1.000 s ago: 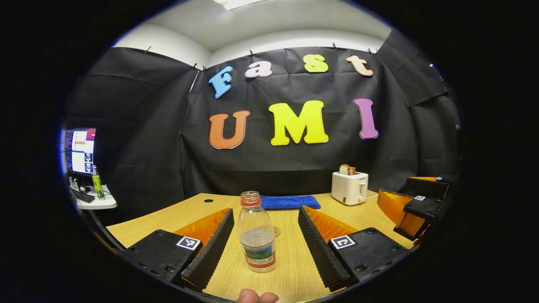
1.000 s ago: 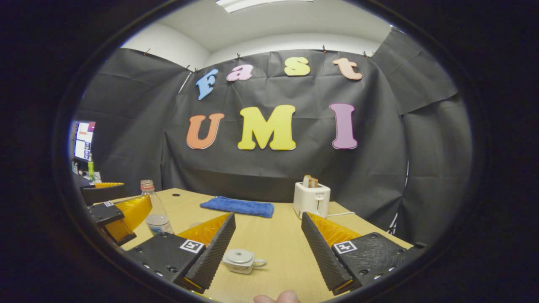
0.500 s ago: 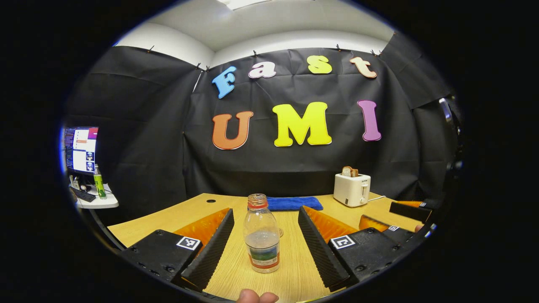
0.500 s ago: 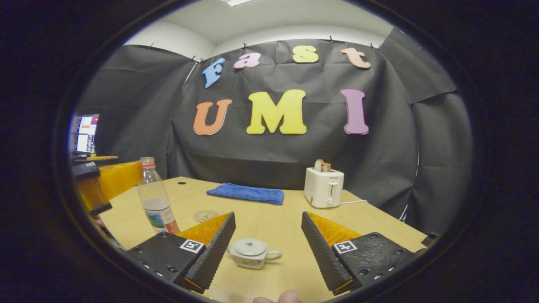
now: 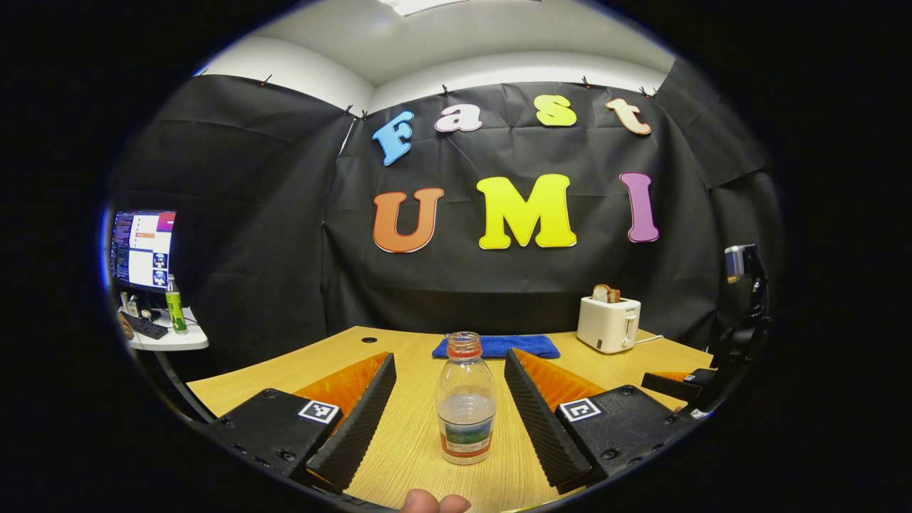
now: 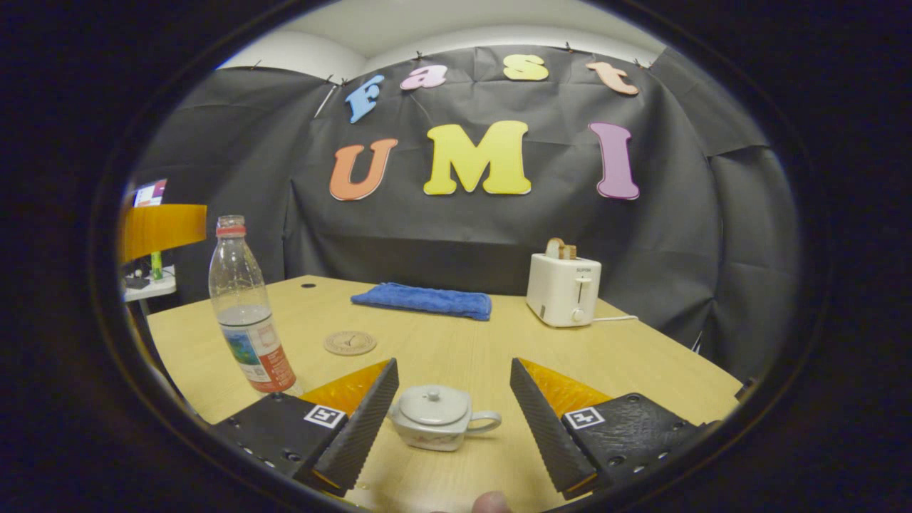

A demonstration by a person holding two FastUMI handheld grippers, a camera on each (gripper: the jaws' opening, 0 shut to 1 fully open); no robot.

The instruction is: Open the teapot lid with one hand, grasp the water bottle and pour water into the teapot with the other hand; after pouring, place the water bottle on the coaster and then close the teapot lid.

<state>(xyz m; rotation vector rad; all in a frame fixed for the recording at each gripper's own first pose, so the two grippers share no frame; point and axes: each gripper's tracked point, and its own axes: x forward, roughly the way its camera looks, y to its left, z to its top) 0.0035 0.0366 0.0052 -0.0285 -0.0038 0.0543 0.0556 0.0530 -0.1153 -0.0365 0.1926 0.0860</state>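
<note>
A clear uncapped water bottle (image 5: pixel 466 402) with a red neck ring and some water stands upright on the wooden table, between the spread fingers of my open left gripper (image 5: pixel 450 420). In the right gripper view the same bottle (image 6: pixel 242 310) stands at the left. A small white teapot (image 6: pixel 436 418) with its lid on and its handle pointing right sits between the fingers of my open right gripper (image 6: pixel 452 420). A round wooden coaster (image 6: pixel 350 343) lies flat behind the teapot. The right gripper (image 5: pixel 684 385) shows low at the right edge of the left gripper view.
A folded blue cloth (image 6: pixel 422 301) lies at the back of the table (image 6: pixel 641 356). A white toaster (image 6: pixel 564 288) holding bread stands at the back right, with a cable running off. A side desk with a monitor (image 5: pixel 142 248) and a green bottle is far left.
The right gripper has dropped lower and closer to the teapot, which now looks bigger between its fingers. The left gripper has shifted slightly, and the bottle sits more centred between its fingers.
</note>
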